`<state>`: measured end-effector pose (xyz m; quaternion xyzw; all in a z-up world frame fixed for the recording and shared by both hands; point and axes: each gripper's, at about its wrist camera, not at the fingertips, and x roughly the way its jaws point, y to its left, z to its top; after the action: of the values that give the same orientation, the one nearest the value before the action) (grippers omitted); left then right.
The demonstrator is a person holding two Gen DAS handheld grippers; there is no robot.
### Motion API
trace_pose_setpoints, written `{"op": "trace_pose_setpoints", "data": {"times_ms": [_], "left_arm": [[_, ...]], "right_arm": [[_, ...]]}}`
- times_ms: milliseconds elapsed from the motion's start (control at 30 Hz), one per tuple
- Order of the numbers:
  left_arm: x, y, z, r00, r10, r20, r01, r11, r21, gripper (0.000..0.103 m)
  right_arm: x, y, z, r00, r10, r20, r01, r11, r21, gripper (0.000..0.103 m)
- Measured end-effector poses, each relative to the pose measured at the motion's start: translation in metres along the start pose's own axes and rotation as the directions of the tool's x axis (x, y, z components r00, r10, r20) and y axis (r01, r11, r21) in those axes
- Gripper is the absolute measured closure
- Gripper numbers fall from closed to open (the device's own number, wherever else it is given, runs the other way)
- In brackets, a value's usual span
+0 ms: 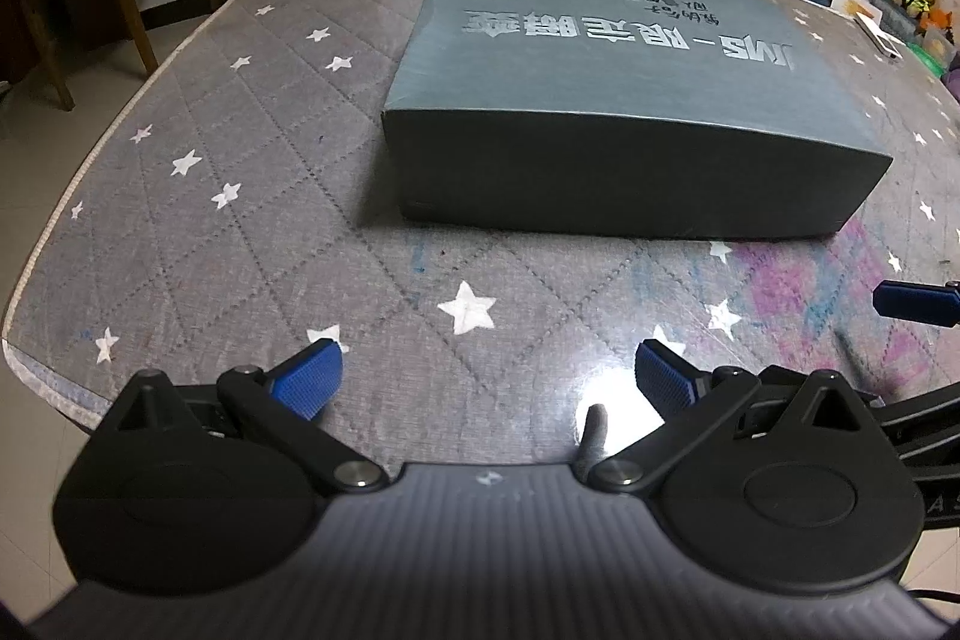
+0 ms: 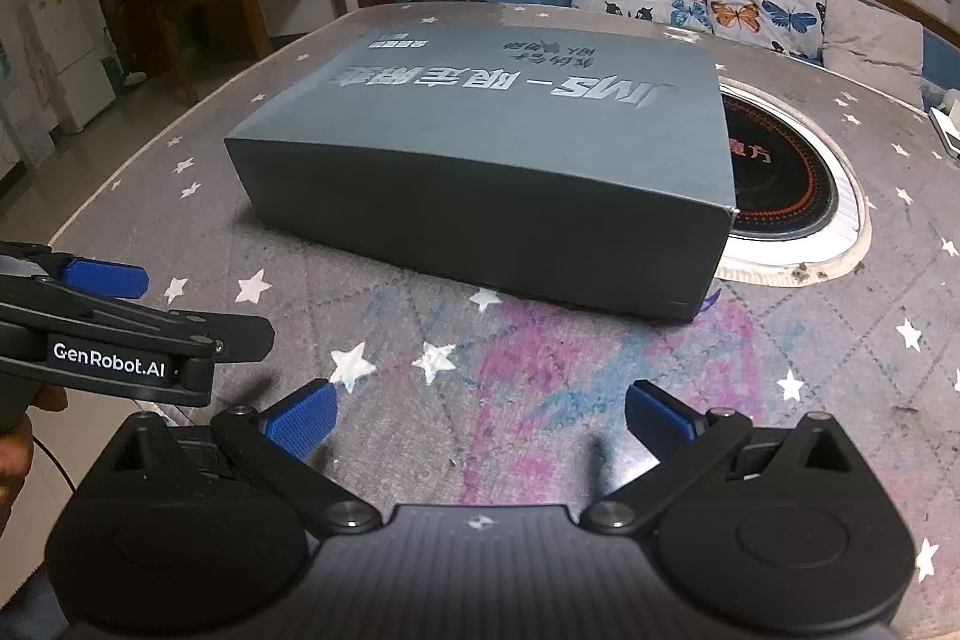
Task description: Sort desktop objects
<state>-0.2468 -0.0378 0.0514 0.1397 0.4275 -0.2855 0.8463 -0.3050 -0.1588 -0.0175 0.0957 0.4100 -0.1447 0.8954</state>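
The grey box [image 1: 630, 88] lies closed on the table [image 1: 240, 232], partly over its inset burner [image 2: 792, 184]; left gripper [image 1: 489, 382] and right gripper [image 2: 477, 415] hover before the box, jaws spread, empty, so sorting looks unstarted

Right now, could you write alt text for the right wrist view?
A closed dark grey box lies on a star-patterned table, partly covering a round inset cooktop. The right hand-held gripper is open, empty, before it.
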Motion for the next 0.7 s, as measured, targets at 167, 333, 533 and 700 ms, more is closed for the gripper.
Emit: {"op": "trace_pose_setpoints", "data": {"times_ms": [167, 333, 533, 700], "left_arm": [[0.0018, -0.004, 0.0002, 1.0, 0.009, -0.002, -0.009, 1.0, 0.014, 0.0], [0.0034, -0.0089, 0.0008, 0.999, 0.041, 0.004, -0.042, 0.998, 0.036, 0.0], [0.0044, -0.01, 0.0043, 0.998, 0.063, 0.012, -0.064, 0.997, 0.049, 0.0], [0.0072, -0.0091, 0.0073, 0.997, 0.071, 0.008, -0.071, 0.996, 0.051, 0.0]], "right_arm": [[0.0002, -0.0005, 0.0002, 1.0, -0.005, 0.003, 0.005, 1.0, -0.004, 0.0], [0.0007, -0.0011, -0.0003, 1.0, -0.015, 0.006, 0.015, 1.0, -0.014, 0.0], [0.0023, -0.001, -0.0007, 0.999, -0.035, 0.01, 0.036, 0.999, -0.04, 0.0], [0.0045, -0.0027, -0.0005, 0.999, -0.031, 0.006, 0.031, 0.999, -0.038, 0.0]]}}
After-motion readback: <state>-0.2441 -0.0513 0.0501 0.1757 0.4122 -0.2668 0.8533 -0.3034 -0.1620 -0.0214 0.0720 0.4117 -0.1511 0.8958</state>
